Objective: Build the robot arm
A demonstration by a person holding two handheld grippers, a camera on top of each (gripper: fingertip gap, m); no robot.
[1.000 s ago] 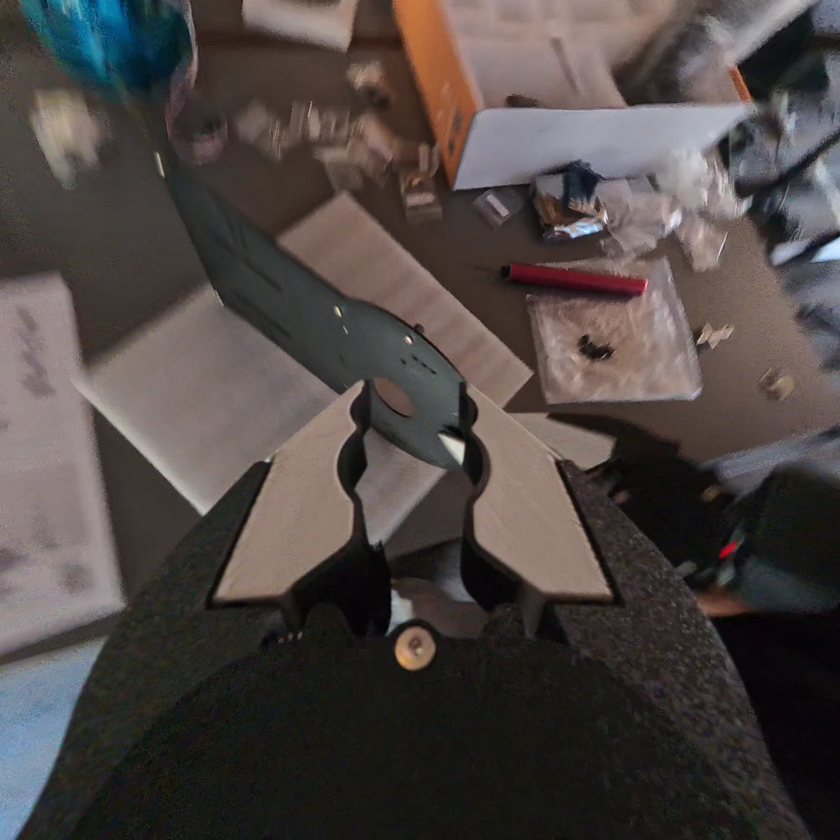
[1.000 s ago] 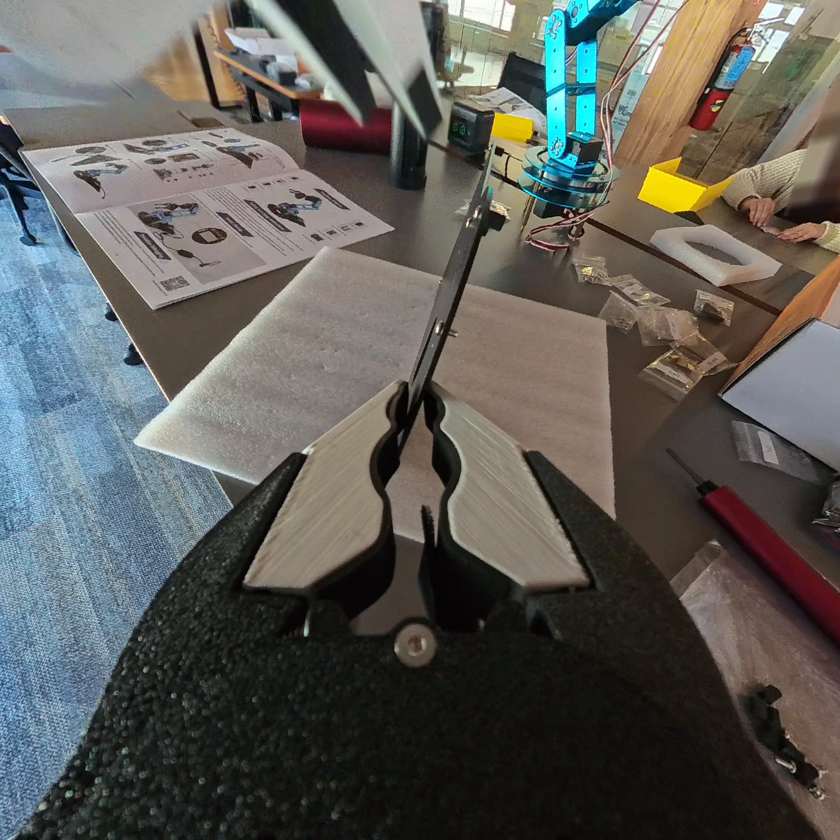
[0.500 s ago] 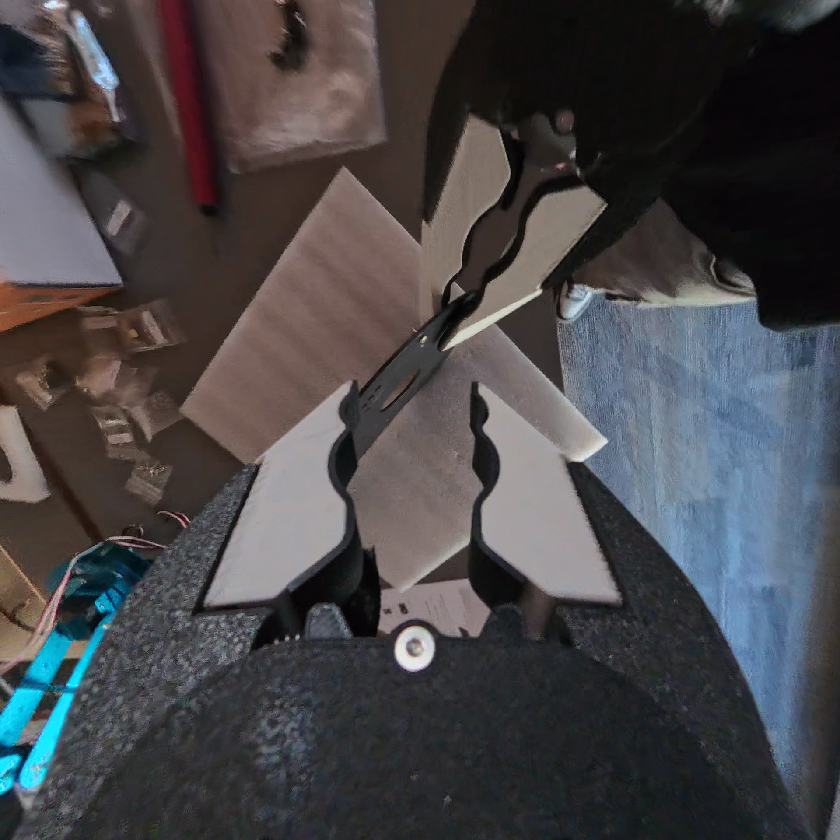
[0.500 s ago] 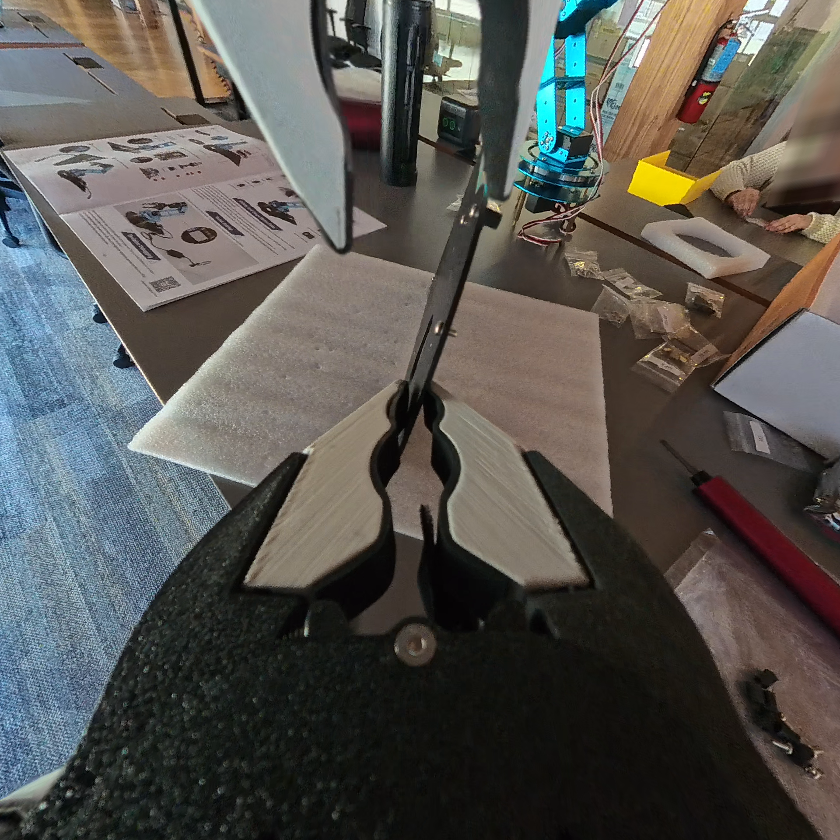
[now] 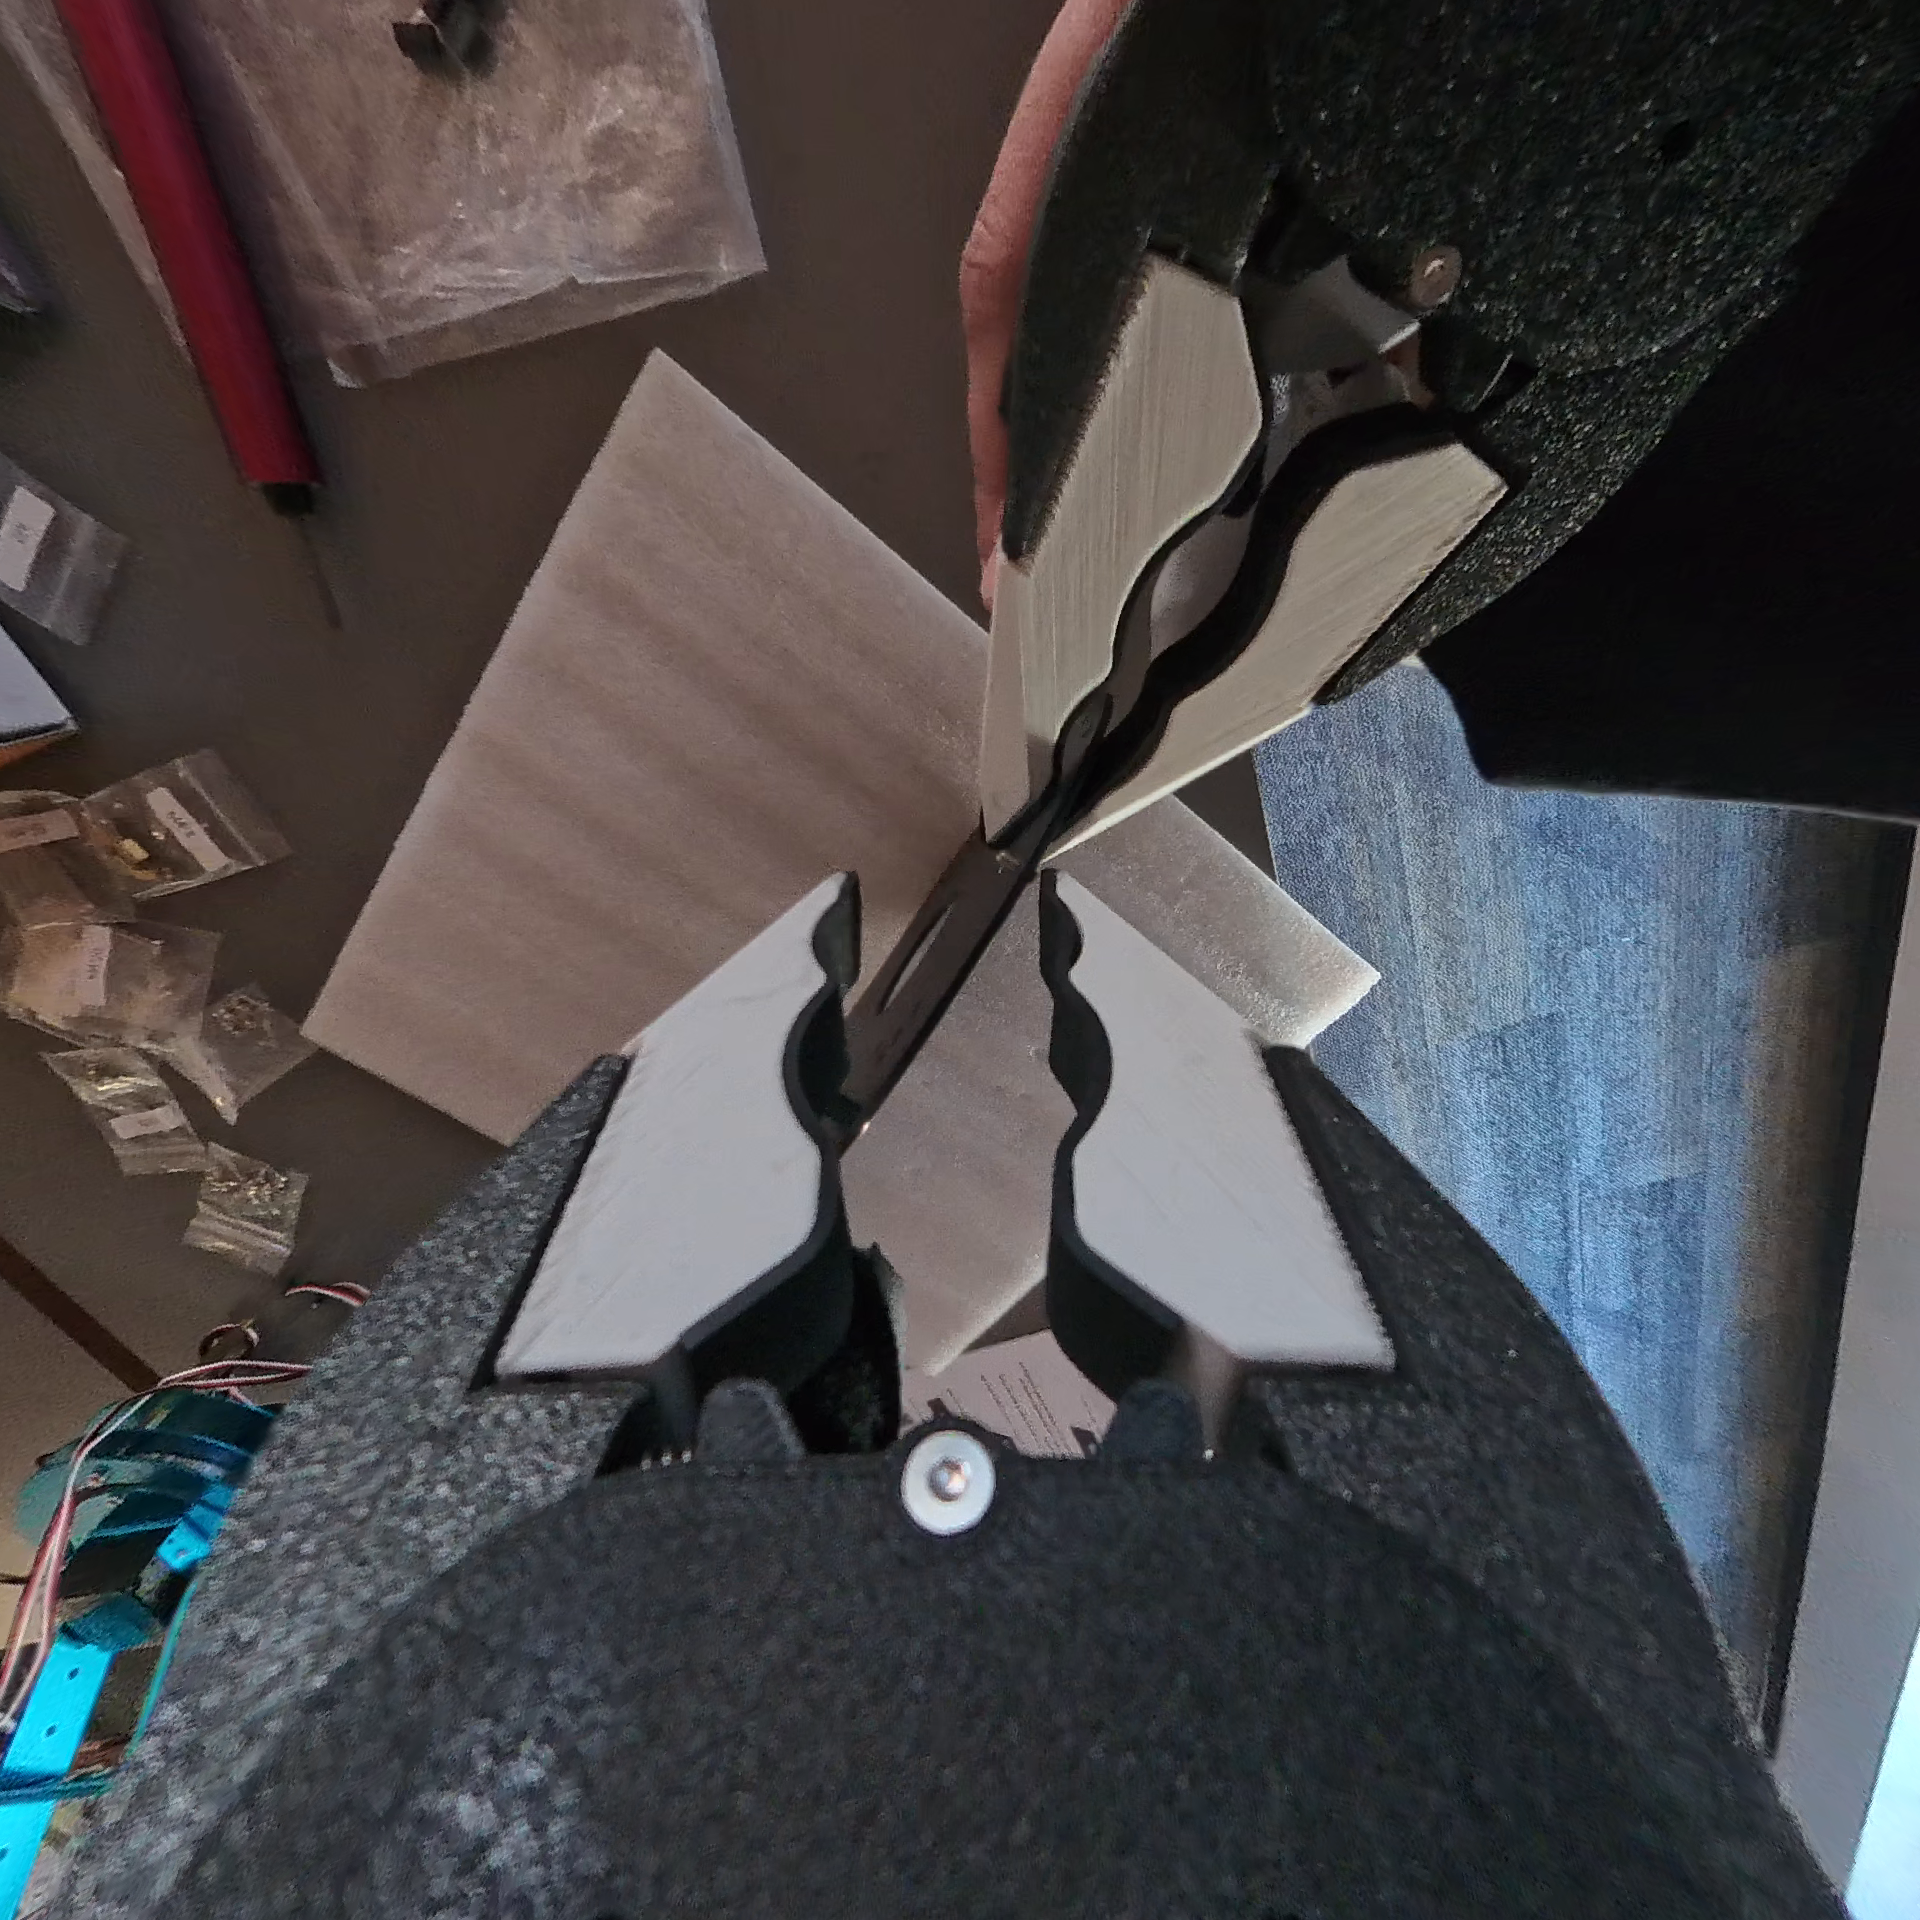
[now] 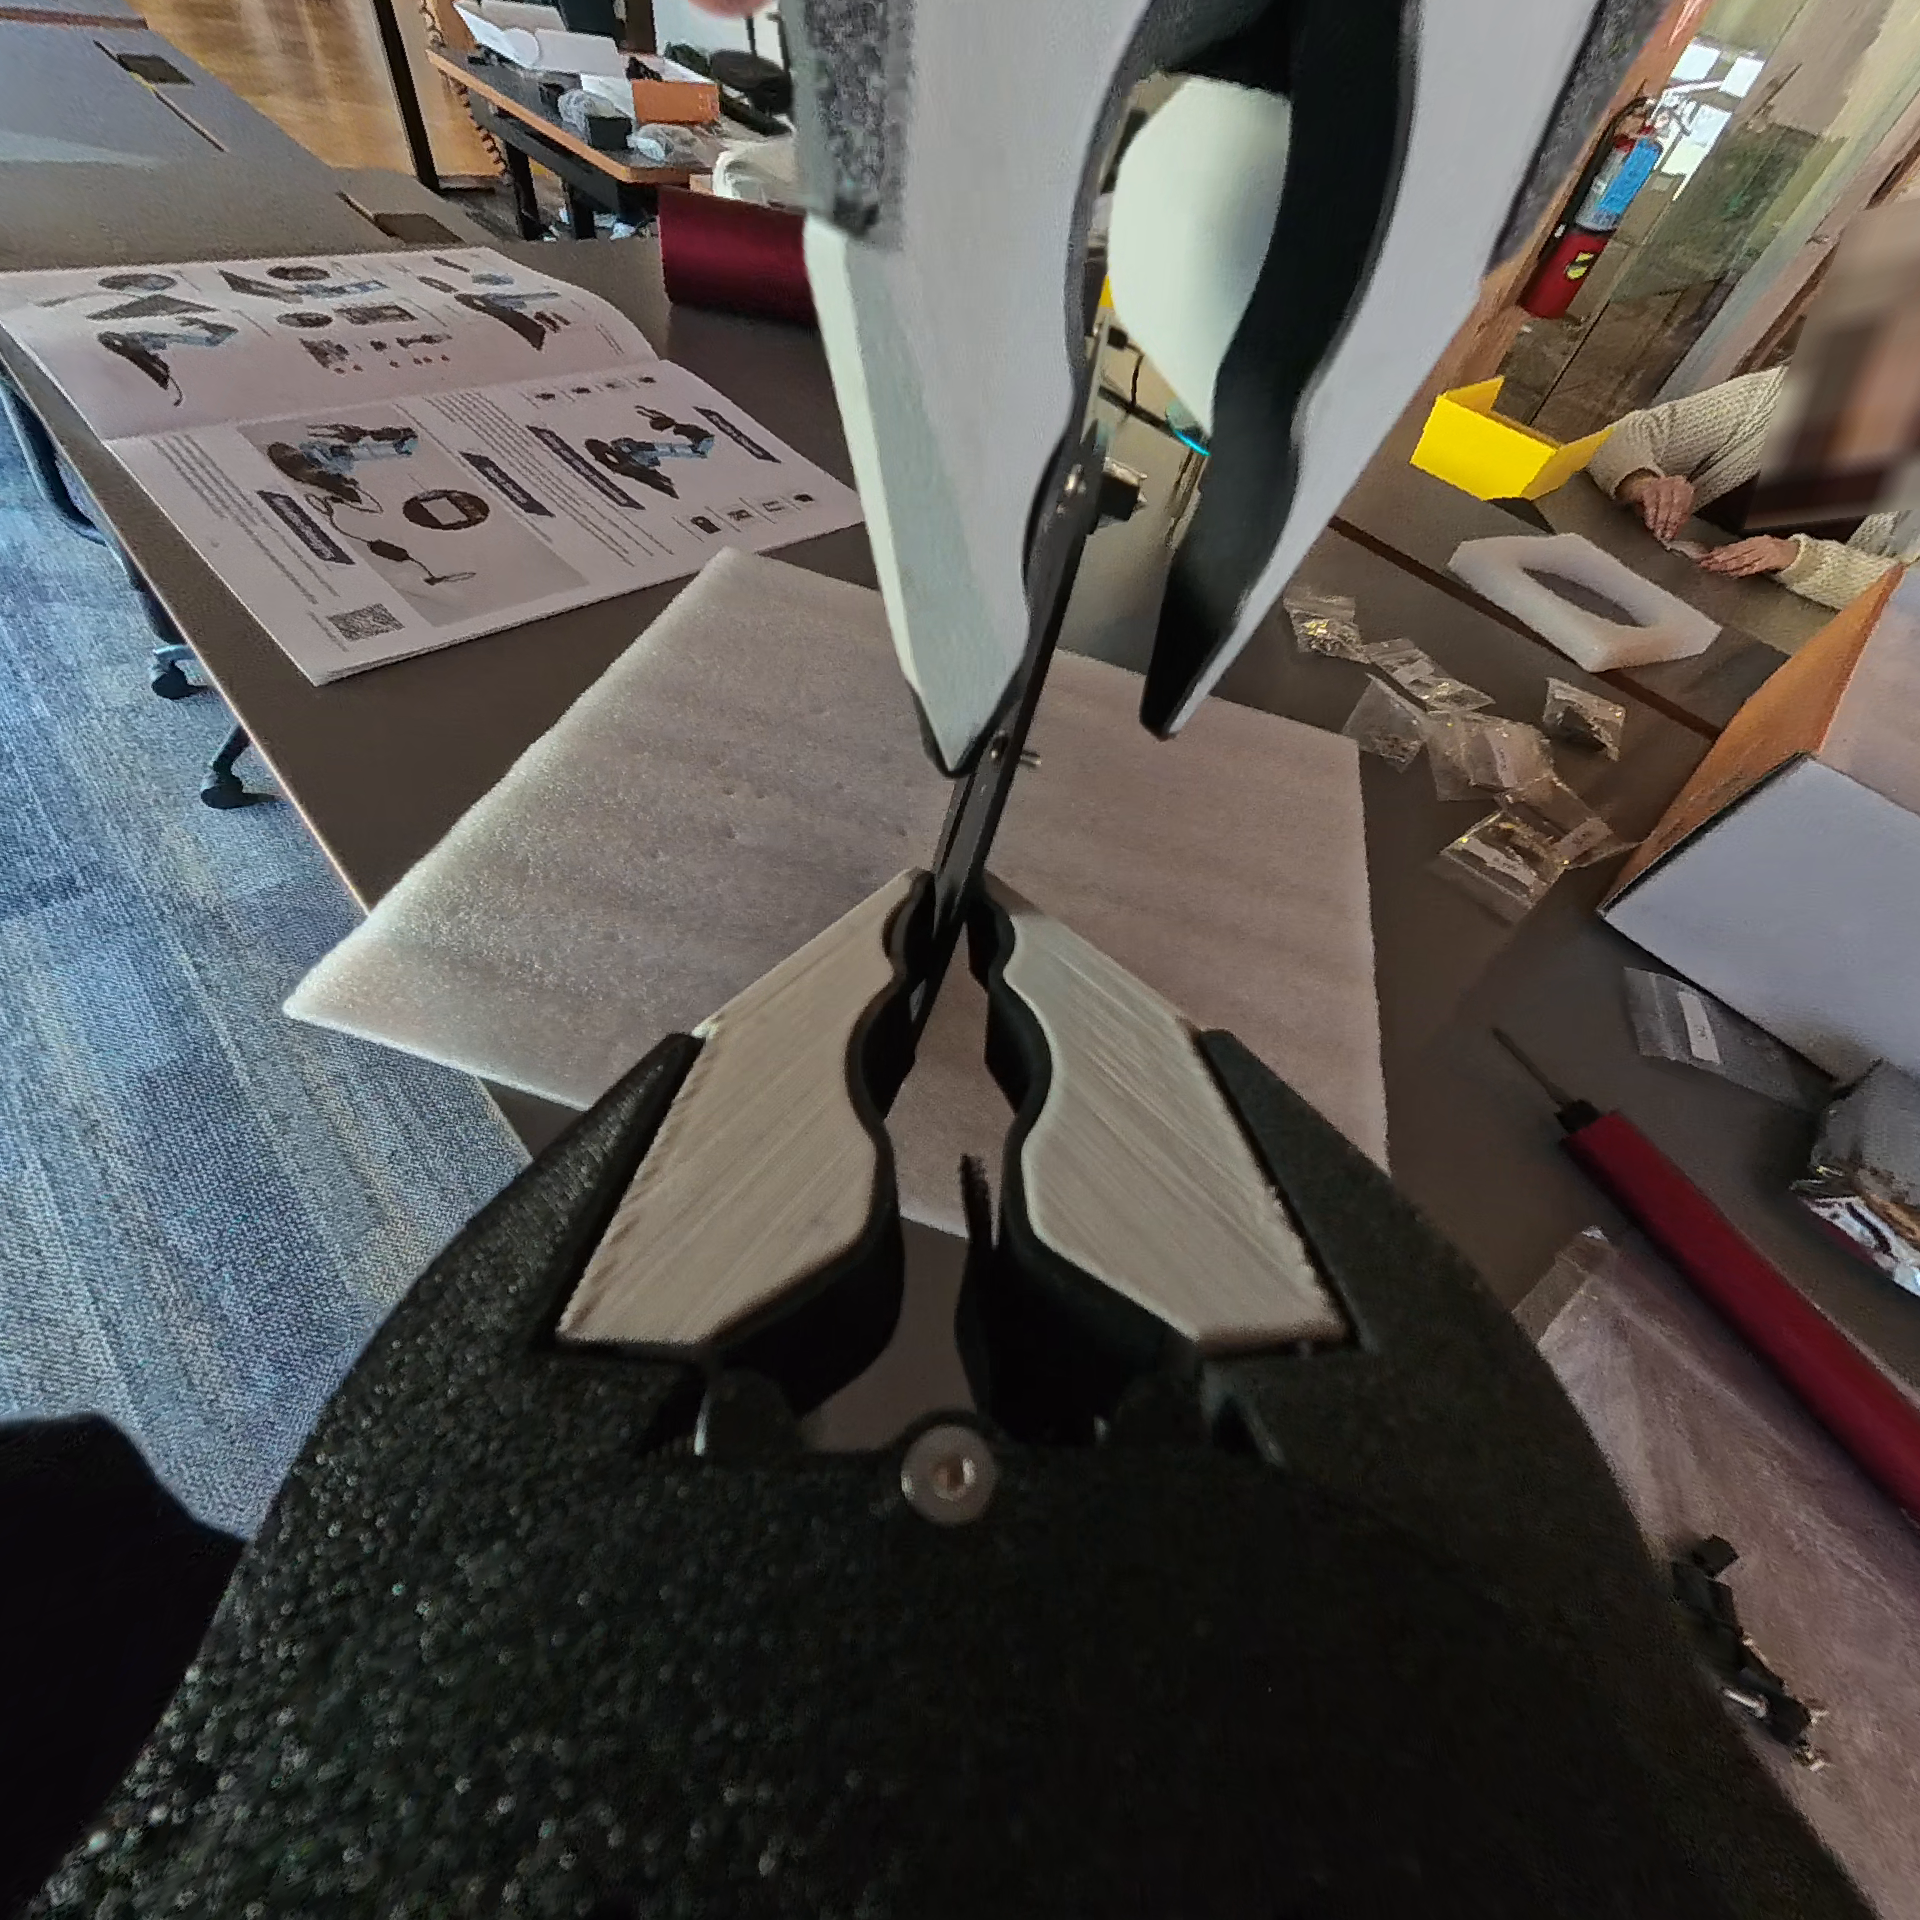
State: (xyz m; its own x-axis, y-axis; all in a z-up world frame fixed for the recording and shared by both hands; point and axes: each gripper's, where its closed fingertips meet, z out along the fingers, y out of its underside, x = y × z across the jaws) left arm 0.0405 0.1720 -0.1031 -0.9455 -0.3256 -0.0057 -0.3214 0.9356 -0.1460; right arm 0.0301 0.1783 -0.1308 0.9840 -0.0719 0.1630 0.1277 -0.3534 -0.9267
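The right claw (image 6: pixel 948 914) is pinching a thin black plate (image 6: pixel 982 800) above the foam sheet (image 6: pixel 644 862) at the tabletop (image 6: pixel 416 748) edge; the left claw (image 5: pixel 948 914) is gaping wide around the plate's other end.

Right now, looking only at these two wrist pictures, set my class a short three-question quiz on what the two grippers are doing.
1. True or false: the right gripper is shut on the black plate.
2. The left gripper is: A) open around the plate's other end; B) clamped shut on it; C) resting on the red-handled tool.
3. Fill in: the plate is held above a sheet of white ____.

Key: 1 true. 2 A: its fingers stand apart, and the plate lies against one of them. 3 foam.
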